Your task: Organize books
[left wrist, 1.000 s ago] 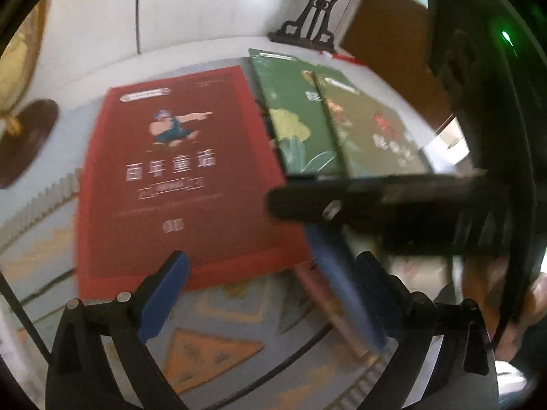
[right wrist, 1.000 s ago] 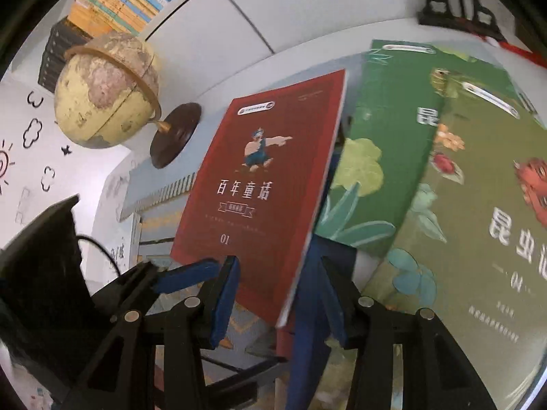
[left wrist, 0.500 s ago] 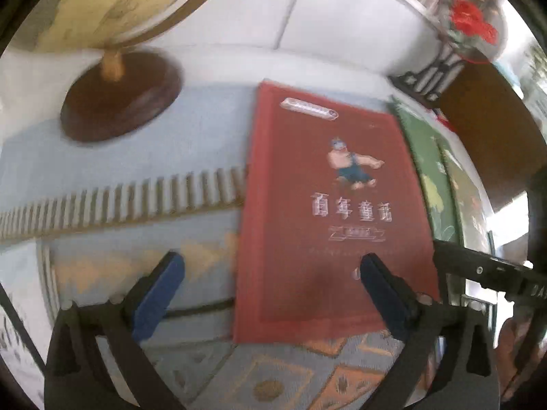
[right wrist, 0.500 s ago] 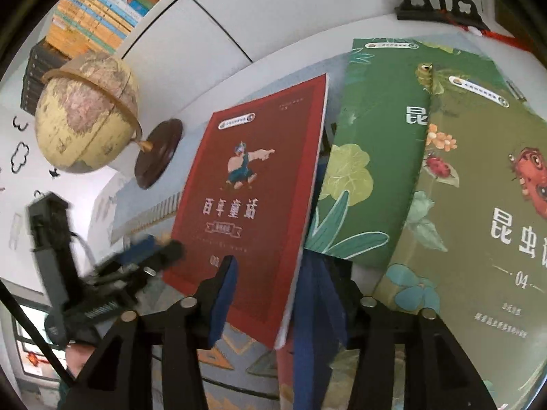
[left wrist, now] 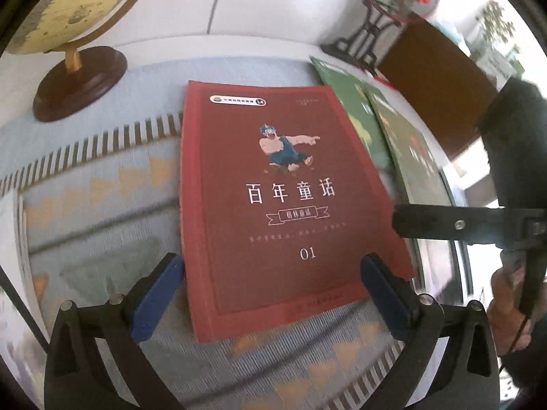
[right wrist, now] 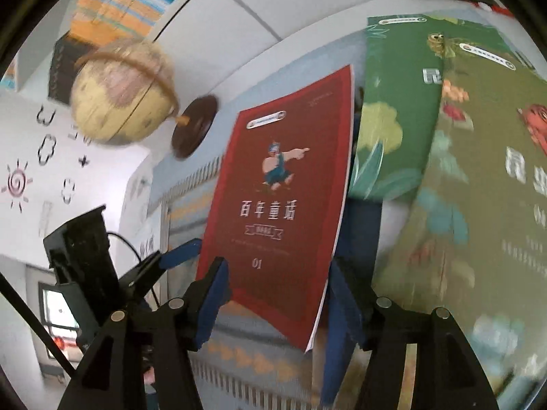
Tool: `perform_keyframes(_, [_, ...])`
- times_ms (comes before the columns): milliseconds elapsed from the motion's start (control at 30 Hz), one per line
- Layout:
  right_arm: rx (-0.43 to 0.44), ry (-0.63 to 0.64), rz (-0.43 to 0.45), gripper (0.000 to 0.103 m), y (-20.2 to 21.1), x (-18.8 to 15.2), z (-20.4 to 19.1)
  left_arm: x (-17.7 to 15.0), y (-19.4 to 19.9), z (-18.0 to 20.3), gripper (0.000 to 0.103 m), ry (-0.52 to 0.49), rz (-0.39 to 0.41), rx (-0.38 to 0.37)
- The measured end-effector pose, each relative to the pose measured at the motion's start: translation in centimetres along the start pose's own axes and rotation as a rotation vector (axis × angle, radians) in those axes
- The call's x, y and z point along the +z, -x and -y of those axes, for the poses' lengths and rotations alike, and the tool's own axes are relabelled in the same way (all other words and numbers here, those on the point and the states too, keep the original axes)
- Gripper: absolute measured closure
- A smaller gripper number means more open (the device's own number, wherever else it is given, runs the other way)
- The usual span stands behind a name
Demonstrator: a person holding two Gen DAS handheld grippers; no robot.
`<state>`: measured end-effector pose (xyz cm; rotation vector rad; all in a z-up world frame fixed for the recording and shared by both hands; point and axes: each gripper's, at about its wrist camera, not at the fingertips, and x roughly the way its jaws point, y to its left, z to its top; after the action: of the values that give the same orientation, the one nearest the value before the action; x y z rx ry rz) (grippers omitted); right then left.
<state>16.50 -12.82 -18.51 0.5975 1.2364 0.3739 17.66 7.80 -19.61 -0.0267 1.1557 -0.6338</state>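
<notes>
Left wrist view: red paperback book with white title lettering and "01" [left wrist: 287, 198] lies flat on the patterned blue cloth [left wrist: 95, 184] covering the desk, directly ahead of the left gripper [left wrist: 273, 294]. Jaws stand wide, one blue pad off each lower corner of the book; no pad presses on it.

Right wrist view: right gripper [right wrist: 277, 304] sits at the same book's near right corner [right wrist: 290, 198]. Its jaws have just been opening; the corner lies between the pads but appears unclamped.

Progress, as judged: early. Red book looks released or not yet taken; nothing stacked or shelved.

Beyond the right gripper, to its right: dark green illustrated book [right wrist: 393, 109], with an olive green illustrated book [right wrist: 478, 205] overlapping it. Both loose, skewed, not yet squared up.

Surroundings: cream globe on a dark wooden base [left wrist: 82, 78] ahead-left of the left gripper; black ornamental stand [left wrist: 362, 44] far ahead-right. Neither blocks the red book. The two grippers crowd the same near edge, likeliest interference.
</notes>
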Motion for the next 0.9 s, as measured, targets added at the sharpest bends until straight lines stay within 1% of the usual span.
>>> perform_keyframes(100, [0.034,0.009,-0.004,0.042,1.4,-2.3,-0.5,-1.8,0.3,1.7,0.001,-0.014,-0.019,0.001])
perform_keyframes(167, [0.055,-0.002,-0.004,0.042,2.7,-3.9,-0.4,-2.8,0.4,3.1,0.001,-0.014,-0.026,-0.025])
perform_keyframes(233, [0.046,-0.006,-0.004,0.042,3.8,-5.5,0.0,-4.2,0.4,5.1,0.001,-0.028,-0.036,-0.047])
perform_keyframes(300, [0.011,0.003,-0.003,0.042,5.0,-7.4,0.5,-5.1,0.0,6.9,0.001,-0.05,-0.048,-0.044])
perform_keyframes(367, [-0.05,0.0,0.02,0.042,6.0,-8.7,1.6,-6.0,-0.9,8.1,0.001,-0.059,-0.072,-0.062])
perform_keyframes(400, [-0.074,-0.008,0.031,0.042,6.4,-9.1,2.2,-6.3,-1.0,8.7,0.001,-0.07,-0.055,-0.057])
perform_keyframes(467, [-0.096,-0.019,0.03,0.043,6.7,-9.4,3.3,-6.6,-1.0,9.2,0.001,-0.074,-0.05,-0.045])
perform_keyframes(600, [-0.205,0.012,0.078,0.043,7.4,-10.3,4.8,-6.6,-0.8,8.7,0.001,-0.044,-0.038,-0.049])
perform_keyframes(633, [-0.196,0.029,0.1,0.043,7.2,-10.3,5.0,-6.7,-0.8,8.7,0.001,-0.038,-0.038,-0.051])
perform_keyframes(700, [-0.188,0.041,0.118,0.043,6.6,-10.1,5.3,-6.7,-0.7,8.6,0.001,-0.032,-0.039,-0.05])
perform_keyframes(733, [-0.173,0.06,0.137,0.048,6.5,-10.0,5.0,-6.8,-0.6,8.6,0.001,-0.03,-0.036,-0.049])
perform_keyframes(767, [-0.147,0.069,0.127,0.053,6.0,-10.0,4.8,-7.0,-0.4,8.5,0.001,-0.031,-0.033,-0.05])
perform_keyframes(800, [-0.129,0.073,0.117,0.063,5.5,-9.9,4.6,-7.1,-0.5,8.7,0.001,-0.032,-0.03,-0.046])
perform_keyframes(867, [-0.125,0.076,0.133,0.066,5.0,-9.7,4.0,-7.1,-0.5,8.7,0.001,-0.032,-0.023,-0.034])
perform_keyframes(900, [-0.086,0.068,0.124,0.079,5.1,-9.7,3.9,-7.2,-0.4,8.6,0.001,-0.03,-0.02,-0.041])
